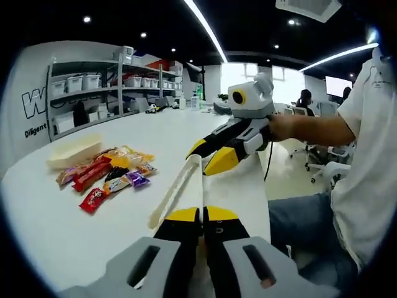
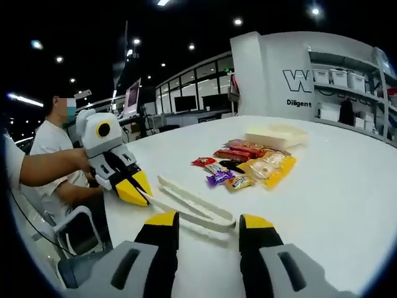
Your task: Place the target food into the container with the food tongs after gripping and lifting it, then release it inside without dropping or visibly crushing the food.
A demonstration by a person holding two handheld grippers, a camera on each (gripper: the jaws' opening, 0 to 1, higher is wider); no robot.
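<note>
We are barely started: our left gripper [image 2: 138,191] is clamped on the cream plastic food tongs [image 2: 192,208], our right gripper [image 2: 208,226] stands jaws apart around their tips, while the colourful wrapped snacks [image 2: 245,164] lie untouched beside the shallow cream container [image 2: 276,136].

Left claw [image 1: 201,217] sits low at the near edge of the white worktop [image 1: 56,236], its yellow-tipped jaws pressed together on the near end of the cream food tongs [image 1: 177,192], which stretch away across the surface. Over on the right, the right claw [image 1: 209,155] comes in from a person's hand [image 1: 282,126], its jaws parted, one tip right at the far end of the tongs. Out to the left lies a heap of wrapped snacks [image 1: 108,174], and just beyond it the pale, shallow container [image 1: 74,151].
</note>
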